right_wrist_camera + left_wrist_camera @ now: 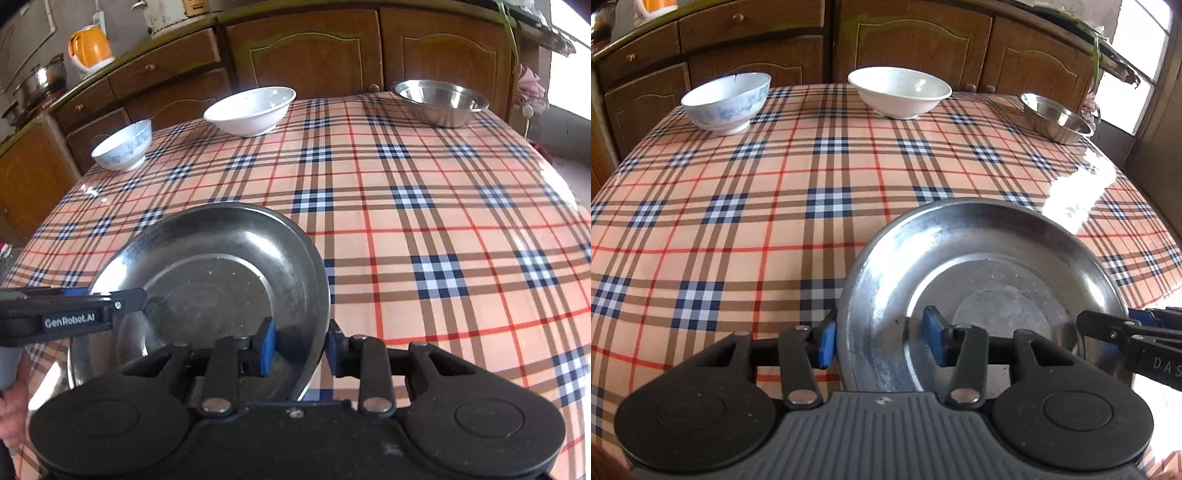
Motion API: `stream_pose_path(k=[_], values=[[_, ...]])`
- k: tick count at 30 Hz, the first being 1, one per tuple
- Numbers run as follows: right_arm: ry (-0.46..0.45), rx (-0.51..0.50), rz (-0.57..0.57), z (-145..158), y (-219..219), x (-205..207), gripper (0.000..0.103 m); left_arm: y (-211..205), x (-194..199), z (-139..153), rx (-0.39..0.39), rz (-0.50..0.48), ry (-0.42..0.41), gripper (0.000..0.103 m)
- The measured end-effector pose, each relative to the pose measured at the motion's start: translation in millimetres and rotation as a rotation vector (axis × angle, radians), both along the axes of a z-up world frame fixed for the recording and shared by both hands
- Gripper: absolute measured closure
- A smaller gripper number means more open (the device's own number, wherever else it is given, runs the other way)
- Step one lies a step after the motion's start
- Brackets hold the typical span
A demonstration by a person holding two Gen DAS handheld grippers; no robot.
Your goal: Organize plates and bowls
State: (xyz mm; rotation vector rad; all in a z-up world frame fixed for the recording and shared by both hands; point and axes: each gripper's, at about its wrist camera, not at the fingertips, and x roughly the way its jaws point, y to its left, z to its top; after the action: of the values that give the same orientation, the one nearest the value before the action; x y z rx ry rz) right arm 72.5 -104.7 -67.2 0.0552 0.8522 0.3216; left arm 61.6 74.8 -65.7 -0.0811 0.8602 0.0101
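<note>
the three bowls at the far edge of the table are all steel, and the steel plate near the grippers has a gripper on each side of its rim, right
Not quite. Only the right-hand bowl is steel; the blue-patterned bowl and the white bowl look ceramic, as the right wrist view shows. The steel plate does have the left gripper and right gripper straddling its rim.

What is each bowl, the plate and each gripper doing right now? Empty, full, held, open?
Round steel plate: empty, upright, a gripper astride each side rim.
Left gripper: straddles the plate's left rim, not visibly clamped.
Right gripper: straddles the right rim likewise.
Blue-patterned white bowl: upright, empty, untouched.
Plain white bowl: upright, empty.
Steel bowl: upright, empty.
</note>
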Motion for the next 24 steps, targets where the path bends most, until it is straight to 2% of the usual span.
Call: stream_pose_path(k=[16,24], values=[[-0.067,0.018,-0.016,44,0,1,0.067,0,-4,41,0.011,0.014,-0.070,0.057],[-0.083,0.029,-0.005,70,7,11,0.067,8,1,68,0.014,0.028,-0.063,0.057]])
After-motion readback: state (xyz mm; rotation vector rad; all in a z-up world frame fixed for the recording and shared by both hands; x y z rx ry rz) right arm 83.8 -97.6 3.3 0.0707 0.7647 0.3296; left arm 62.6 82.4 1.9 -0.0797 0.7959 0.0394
